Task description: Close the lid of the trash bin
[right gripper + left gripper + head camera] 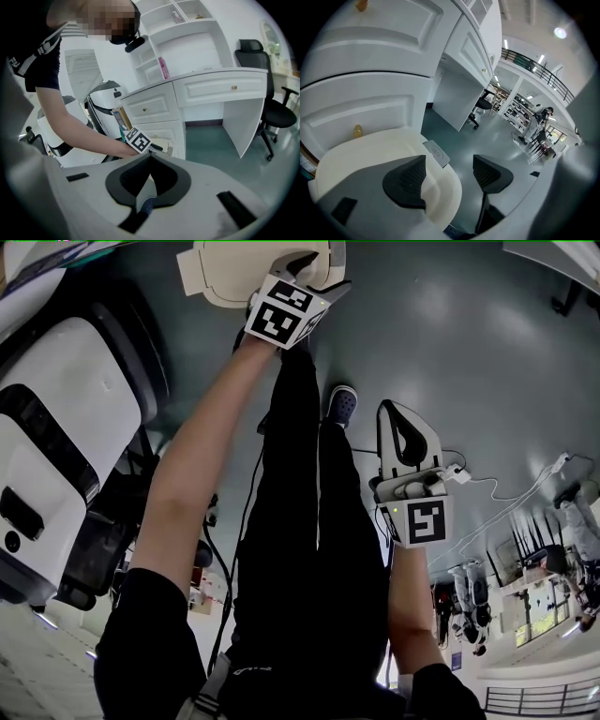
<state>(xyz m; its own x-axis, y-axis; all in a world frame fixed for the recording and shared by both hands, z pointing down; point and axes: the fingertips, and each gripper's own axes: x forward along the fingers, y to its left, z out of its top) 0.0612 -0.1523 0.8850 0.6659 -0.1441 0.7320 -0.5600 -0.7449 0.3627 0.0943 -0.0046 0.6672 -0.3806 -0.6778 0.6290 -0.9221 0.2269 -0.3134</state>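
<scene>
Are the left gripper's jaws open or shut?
Open: jaws of the left gripper stand apart, pressing on nothing; the cream lid lies behind one.

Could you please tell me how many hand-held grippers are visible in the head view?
2. The left hand-held gripper is at the top, by the trash bin lid; the right hand-held gripper hangs lower right over the floor. None appears hidden.

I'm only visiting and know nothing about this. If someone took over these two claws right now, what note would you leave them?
Left claw: open, gripping nothing, one finger over the top of the cream trash bin lid.
Right claw: shut, empty, held away from the lid.
Done: the left claw is at the lid.
Left: I cannot tell whether the lid is fully down; probably press it shut and check.
</scene>
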